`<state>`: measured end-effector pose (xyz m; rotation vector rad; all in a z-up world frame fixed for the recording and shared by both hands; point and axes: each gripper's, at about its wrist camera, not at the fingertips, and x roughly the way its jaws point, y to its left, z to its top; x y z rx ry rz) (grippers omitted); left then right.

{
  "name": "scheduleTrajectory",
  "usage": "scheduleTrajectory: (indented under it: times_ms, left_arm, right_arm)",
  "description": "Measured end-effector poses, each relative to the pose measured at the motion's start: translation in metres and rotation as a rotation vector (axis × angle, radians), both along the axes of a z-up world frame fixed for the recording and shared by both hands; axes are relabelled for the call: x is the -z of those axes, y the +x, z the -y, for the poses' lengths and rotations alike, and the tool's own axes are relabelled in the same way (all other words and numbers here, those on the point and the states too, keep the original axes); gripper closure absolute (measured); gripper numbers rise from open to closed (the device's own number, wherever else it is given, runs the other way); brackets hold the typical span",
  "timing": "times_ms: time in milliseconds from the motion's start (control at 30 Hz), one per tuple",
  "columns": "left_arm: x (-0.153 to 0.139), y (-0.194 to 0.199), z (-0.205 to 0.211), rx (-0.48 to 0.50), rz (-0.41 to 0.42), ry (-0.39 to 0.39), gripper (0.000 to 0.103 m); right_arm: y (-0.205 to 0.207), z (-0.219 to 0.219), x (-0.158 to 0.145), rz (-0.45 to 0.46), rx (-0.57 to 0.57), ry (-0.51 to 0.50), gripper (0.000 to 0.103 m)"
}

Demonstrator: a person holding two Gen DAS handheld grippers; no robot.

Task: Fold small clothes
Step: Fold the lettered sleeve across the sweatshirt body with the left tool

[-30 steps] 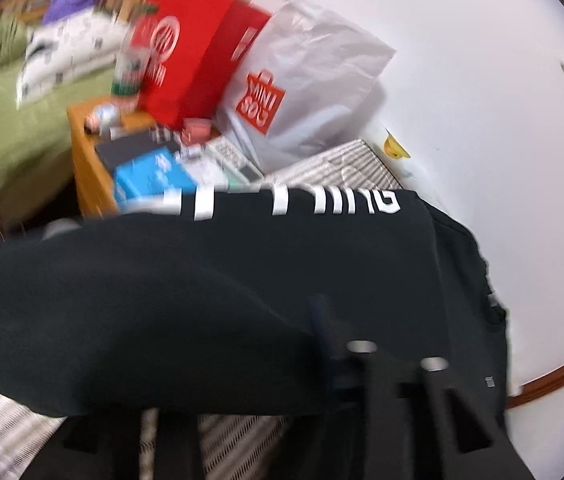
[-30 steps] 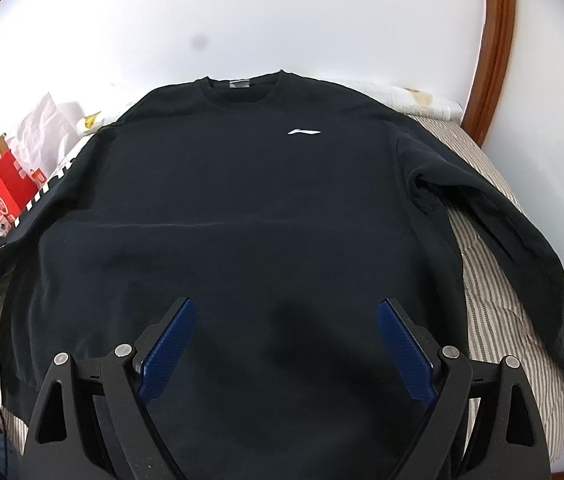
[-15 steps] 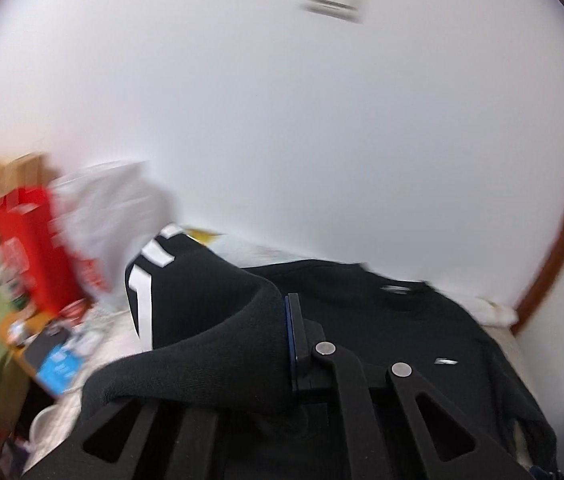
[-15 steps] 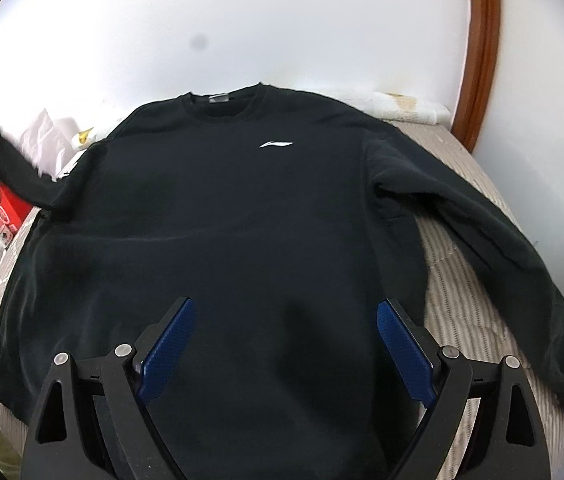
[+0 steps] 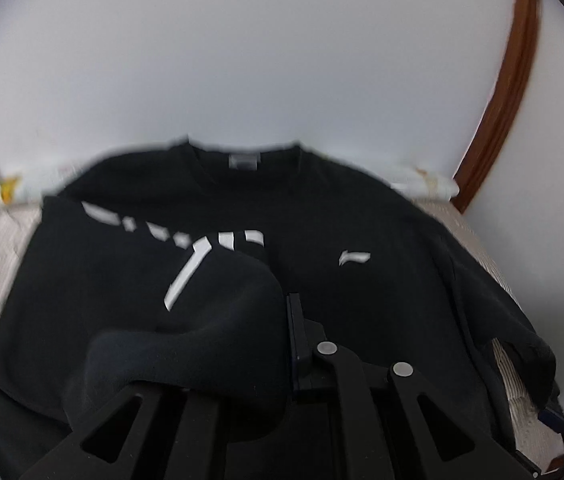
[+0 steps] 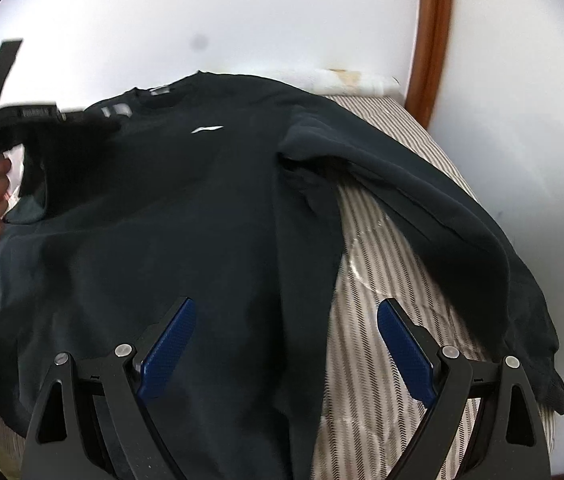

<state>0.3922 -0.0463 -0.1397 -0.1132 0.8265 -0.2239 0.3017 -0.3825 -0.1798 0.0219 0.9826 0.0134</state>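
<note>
My left tool (image 5: 288,340) is clamped on the black sweatshirt's (image 5: 362,300) lettered sleeve (image 5: 209,320), above the chest. My right tool (image 6: 284,344) is wide apart, empty, over the hem. The other sleeve (image 6: 422,216) runs diagonally right across the striped bed (image 6: 374,288), nearer that tool; nothing blocks it.

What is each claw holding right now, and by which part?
The left claw is shut on the black sweatshirt, gripping its sleeve near the cuff end. The right claw is open above the sweatshirt and holds nothing.
</note>
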Motion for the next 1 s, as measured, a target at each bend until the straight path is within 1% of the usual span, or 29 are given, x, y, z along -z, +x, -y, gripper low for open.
scheduleTrajectory:
  times_ms: [33,67,100,133,167,200,233,267,367,433,467,567,633,667,733,900,1000]
  left_arm:
    - [0.004,0.0,-0.001,0.003,-0.028,-0.016,0.088]
    - [0.005,0.0,0.0,0.006,-0.039,-0.021,0.078]
    - [0.003,-0.004,-0.001,0.015,-0.046,-0.028,0.073]
    - [0.001,-0.007,-0.001,0.024,-0.041,-0.036,0.06]
    - [-0.005,-0.016,-0.006,0.037,-0.023,-0.053,0.037]
    - [-0.009,-0.02,-0.012,0.041,-0.006,-0.069,0.025]
    - [-0.014,-0.026,-0.017,0.042,0.015,-0.088,0.017]
    - [-0.021,-0.036,-0.025,0.051,0.043,-0.12,0.017]
    - [-0.032,-0.054,-0.045,0.091,0.051,-0.163,0.017]
    - [-0.038,-0.071,-0.067,0.071,0.083,-0.157,0.016]
    - [-0.04,-0.079,-0.082,0.037,0.098,-0.13,0.015]
    - [-0.036,-0.086,-0.118,-0.074,0.102,-0.045,0.015]
    - [-0.027,-0.086,-0.145,-0.167,0.087,0.015,0.015]
    - [-0.019,-0.082,-0.161,-0.23,0.067,0.063,0.015]
    - [-0.007,-0.075,-0.181,-0.286,0.043,0.107,0.015]
    - [0.025,-0.056,-0.205,-0.352,-0.027,0.154,0.015]
    - [0.047,-0.043,-0.211,-0.371,-0.07,0.159,0.016]
  right_arm:
    - [0.001,0.001,0.001,-0.002,0.004,0.003,0.012]
    - [0.003,0.001,0.001,-0.003,0.007,0.008,0.012]
    - [0.005,0.001,0.0,-0.001,0.006,0.011,0.012]
    - [0.005,-0.002,-0.001,0.001,0.003,0.011,0.012]
    - [0.008,-0.005,-0.002,0.004,-0.006,0.012,0.012]
    - [0.01,-0.011,-0.004,0.008,-0.02,0.011,0.012]
    - [0.013,-0.017,-0.007,0.014,-0.036,0.008,0.012]
    - [0.015,-0.026,-0.011,0.023,-0.055,0.0,0.012]
    - [0.023,-0.048,-0.023,0.059,-0.099,-0.013,0.012]
    - [0.03,-0.066,-0.034,0.088,-0.131,0.003,0.012]
    - [0.033,-0.076,-0.039,0.098,-0.15,0.018,0.012]
    - [0.046,-0.109,-0.048,0.113,-0.204,0.037,0.012]
    - [0.055,-0.136,-0.051,0.123,-0.251,0.043,0.012]
    - [0.059,-0.15,-0.051,0.125,-0.277,0.045,0.012]
    - [0.066,-0.18,-0.048,0.131,-0.339,0.042,0.013]
    - [0.081,-0.252,-0.029,0.111,-0.483,0.005,0.013]
    - [0.093,-0.287,-0.012,0.088,-0.541,-0.032,0.013]
